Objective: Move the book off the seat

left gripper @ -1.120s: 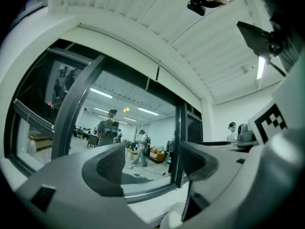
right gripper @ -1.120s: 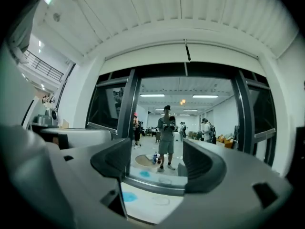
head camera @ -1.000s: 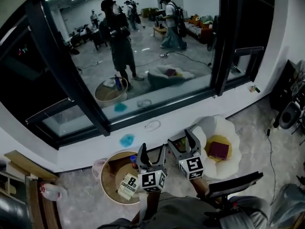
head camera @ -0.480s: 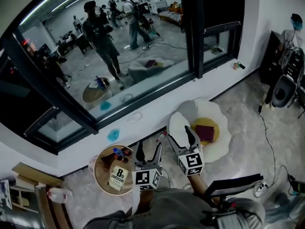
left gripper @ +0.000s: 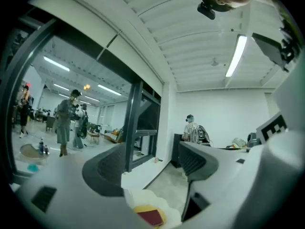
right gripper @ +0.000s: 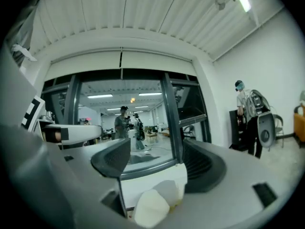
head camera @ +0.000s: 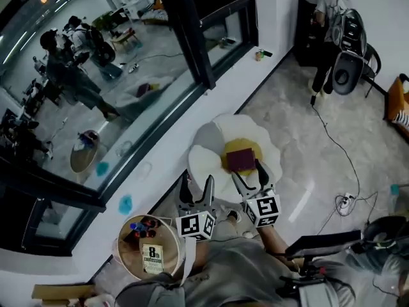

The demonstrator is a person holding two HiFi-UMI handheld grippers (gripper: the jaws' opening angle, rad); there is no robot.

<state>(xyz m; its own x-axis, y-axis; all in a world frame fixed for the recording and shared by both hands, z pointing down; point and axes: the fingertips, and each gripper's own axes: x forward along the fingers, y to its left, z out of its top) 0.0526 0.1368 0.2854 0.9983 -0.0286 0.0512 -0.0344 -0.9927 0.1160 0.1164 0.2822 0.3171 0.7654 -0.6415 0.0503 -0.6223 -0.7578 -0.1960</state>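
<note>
Book [head camera: 241, 159]: dark red, closed, lying flat on the yellow centre of the white flower-shaped seat [head camera: 206, 136]. Neither gripper touches it.

Left to right:
- Window wall [head camera: 96, 94] and its white ledge [head camera: 220, 98] run along the seat's 10 o'clock side. Petals sit close to the ledge, so little room there.
- Round table [head camera: 166, 235] at 7 o'clock of the left gripper [head camera: 197, 187].
- Left gripper released, jaws apart, nothing between them. Book at its 1 o'clock.
- Right gripper [head camera: 250, 176] also released and empty. Book just at its 12 o'clock.
- Open floor [head camera: 300, 126] at the seat's 3 o'clock, with a cable [head camera: 327, 131] crossing it.
- Person [head camera: 329, 11] by a chair [head camera: 348, 75] at 1 o'clock, well apart.
</note>
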